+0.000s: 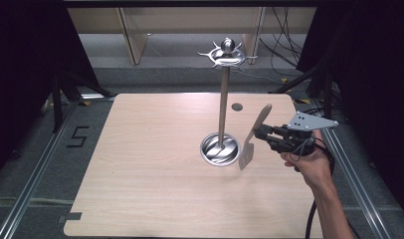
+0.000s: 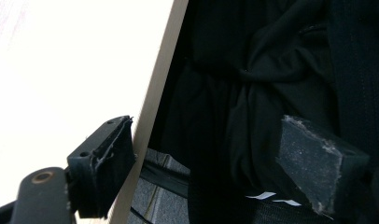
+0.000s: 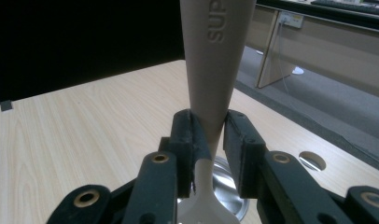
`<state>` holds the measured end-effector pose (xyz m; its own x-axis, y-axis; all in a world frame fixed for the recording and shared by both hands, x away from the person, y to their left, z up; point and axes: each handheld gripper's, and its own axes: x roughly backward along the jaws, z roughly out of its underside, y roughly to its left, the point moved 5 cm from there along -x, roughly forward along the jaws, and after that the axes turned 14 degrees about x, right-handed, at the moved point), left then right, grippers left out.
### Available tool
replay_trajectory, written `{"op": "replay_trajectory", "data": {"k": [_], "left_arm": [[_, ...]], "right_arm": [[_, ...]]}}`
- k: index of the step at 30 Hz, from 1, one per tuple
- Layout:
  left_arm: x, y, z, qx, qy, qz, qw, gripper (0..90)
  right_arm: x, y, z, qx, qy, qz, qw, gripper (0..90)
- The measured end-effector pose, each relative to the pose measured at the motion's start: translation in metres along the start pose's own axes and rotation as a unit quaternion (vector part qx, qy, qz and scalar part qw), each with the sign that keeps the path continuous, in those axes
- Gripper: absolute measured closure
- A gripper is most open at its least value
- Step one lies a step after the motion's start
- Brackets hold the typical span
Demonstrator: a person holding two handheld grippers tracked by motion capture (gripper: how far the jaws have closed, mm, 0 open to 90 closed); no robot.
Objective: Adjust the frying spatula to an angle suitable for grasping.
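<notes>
1. The right gripper is clamped on a beige spatula, right of the table's middle, with the person's hand behind it. In the right gripper view the two pads pinch the handle low down, where it narrows toward the neck.
2. The spatula hangs tilted: handle end up and far, flat blade down and near, clear of the tabletop. Gripping near the neck probably leaves the handle tip free for a hook.
3. A steel utensil stand rises mid-table, its round base just left of the blade and its crown of hooks high at the far end (likely the spatula's destination, so a lift seems next).
4. The left gripper stands wide with nothing between the jaws, beside the table's edge with dark cloth behind, seemingly parked off the work area.
</notes>
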<state>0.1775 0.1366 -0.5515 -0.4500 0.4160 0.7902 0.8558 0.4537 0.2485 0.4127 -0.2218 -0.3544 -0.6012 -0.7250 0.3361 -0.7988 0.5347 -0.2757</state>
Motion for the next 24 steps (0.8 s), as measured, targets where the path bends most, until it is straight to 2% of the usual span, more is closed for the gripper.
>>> {"op": "replay_trajectory", "data": {"k": [1,3,6,7,8,9,10,11,12,13,14,15,16,17,19,20,22,24], "left_arm": [[-0.001,0.000,0.000,0.002,0.000,0.001,1.0000,17.8],[0.000,0.000,0.000,-0.009,0.009,0.011,0.9999,17.8],[0.000,0.000,0.001,-0.003,0.003,0.001,1.0000,17.8],[0.000,0.000,0.001,-0.004,0.004,0.001,1.0000,17.7],[0.000,0.000,0.001,-0.003,0.005,0.005,1.0000,17.8],[0.000,0.000,0.000,-0.010,0.009,0.015,0.9998,17.8],[0.000,0.000,0.001,-0.009,0.009,0.014,0.9998,17.7],[0.000,0.000,0.001,-0.005,0.006,0.003,1.0000,17.7],[0.000,0.000,0.001,-0.003,0.008,0.004,1.0000,17.7],[0.000,-0.001,0.001,-0.009,0.013,0.015,0.9998,17.8],[0.000,-0.001,0.000,-0.011,0.011,0.013,0.9998,17.8],[0.000,-0.001,0.000,-0.010,0.010,0.013,0.9998,17.7],[0.000,-0.001,0.000,-0.010,0.011,0.015,0.9998,17.8],[-0.001,-0.001,0.001,-0.009,0.015,0.015,0.9997,17.7],[-0.001,0.000,0.001,-0.008,0.014,0.011,0.9998,17.7],[0.000,0.000,0.001,-0.008,0.014,0.007,0.9998,17.7],[0.000,0.000,0.001,-0.007,0.013,0.010,0.9998,17.7],[0.001,-0.001,0.001,-0.003,0.006,0.003,1.0000,17.7]], "right_arm": [[-0.001,0.000,-0.003,-0.001,0.001,-0.001,1.0000,74.5],[-0.004,0.000,-0.008,0.001,-0.002,0.002,1.0000,74.5],[-0.009,-0.001,-0.017,0.003,-0.004,0.004,1.0000,74.5],[-0.010,-0.004,-0.020,0.013,-0.002,0.005,0.9999,74.4],[-0.011,-0.002,-0.023,0.003,-0.001,-0.005,1.0000,74.5],[-0.013,-0.001,-0.027,0.003,-0.001,-0.004,1.0000,74.5],[-0.014,-0.001,-0.029,0.005,0.003,-0.004,1.0000,74.5],[-0.016,-0.002,-0.032,0.009,-0.001,-0.005,0.9999,74.5],[-0.017,-0.003,-0.035,0.013,-0.001,-0.004,0.9999,74.5],[-0.018,-0.002,-0.037,0.010,-0.002,-0.001,1.0000,74.5],[-0.019,-0.004,-0.039,0.020,0.000,0.001,0.9998,74.5],[-0.020,-0.002,-0.043,0.011,0.000,-0.001,0.9999,74.5],[-0.021,-0.004,-0.045,0.023,-0.001,-0.003,0.9997,74.5],[-0.022,-0.004,-0.047,0.019,-0.002,-0.006,0.9998,74.5],[-0.023,-0.005,-0.052,0.021,-0.002,0.005,0.9998,74.5],[-0.023,-0.006,-0.054,0.022,0.001,-0.002,0.9998,74.5],[-0.026,-0.006,-0.058,0.018,0.004,-0.001,0.9998,74.5],[-0.027,-0.008,-0.060,0.020,0.008,0.002,0.9998,74.4]]}}
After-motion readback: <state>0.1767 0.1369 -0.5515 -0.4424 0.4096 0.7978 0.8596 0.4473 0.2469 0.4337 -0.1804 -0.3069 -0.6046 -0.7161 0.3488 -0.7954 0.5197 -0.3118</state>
